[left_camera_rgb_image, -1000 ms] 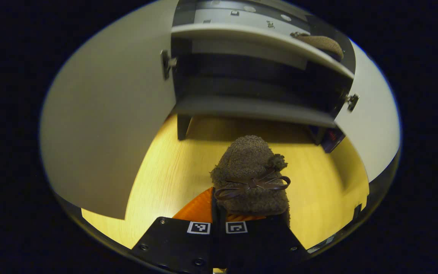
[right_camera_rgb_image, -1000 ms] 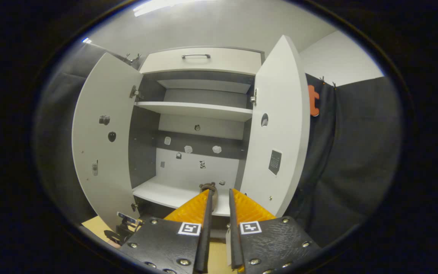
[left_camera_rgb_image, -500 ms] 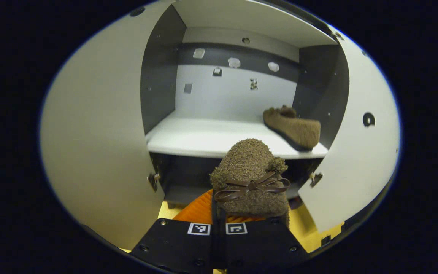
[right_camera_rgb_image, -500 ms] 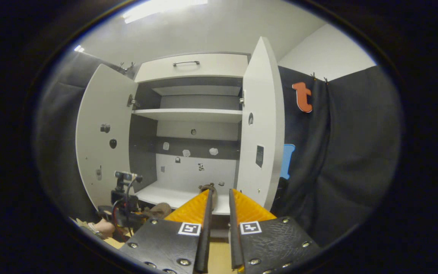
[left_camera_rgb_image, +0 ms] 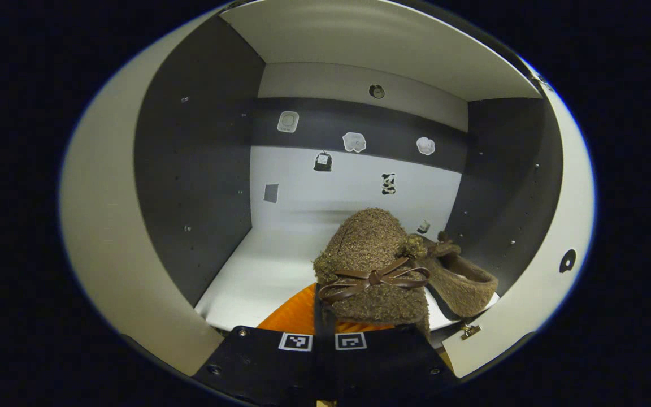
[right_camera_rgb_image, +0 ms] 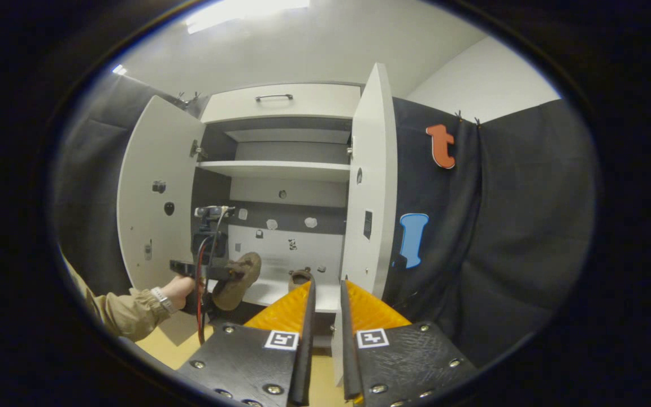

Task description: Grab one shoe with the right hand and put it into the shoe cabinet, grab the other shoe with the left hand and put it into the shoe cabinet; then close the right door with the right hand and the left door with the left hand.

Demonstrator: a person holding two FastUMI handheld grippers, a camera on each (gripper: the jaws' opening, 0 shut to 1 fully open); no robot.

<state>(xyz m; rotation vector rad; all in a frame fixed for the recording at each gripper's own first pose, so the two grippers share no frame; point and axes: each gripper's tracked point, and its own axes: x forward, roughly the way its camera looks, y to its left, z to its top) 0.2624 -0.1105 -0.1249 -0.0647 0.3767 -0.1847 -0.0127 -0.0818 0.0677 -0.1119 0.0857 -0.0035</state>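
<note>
Left gripper point(left_camera_rgb_image: 325, 316) fingers clamped on fuzzy brown bow-tied slipper point(left_camera_rgb_image: 372, 265); could bump second brown slipper point(left_camera_rgb_image: 456, 278) on white cabinet shelf point(left_camera_rgb_image: 257, 271). Right gripper point(right_camera_rgb_image: 325, 316) fingers nearly together, empty.

My left gripper point(left_camera_rgb_image: 325, 316) is clamped on a fuzzy brown shoe point(left_camera_rgb_image: 372, 265), toe pointing ahead into the cabinet, its thin leather bow point(left_camera_rgb_image: 375, 278) facing up at me. Just beyond it on the right, the other shoe point(left_camera_rgb_image: 456, 276) sits on the white shelf point(left_camera_rgb_image: 263, 265), close to the dark right wall and near the shelf's front edge. The open left door point(left_camera_rgb_image: 108, 226) sweeps along my left, the right door point(left_camera_rgb_image: 551, 271) along my right, and small stickers point(left_camera_rgb_image: 354, 141) dot the back panel.
</note>
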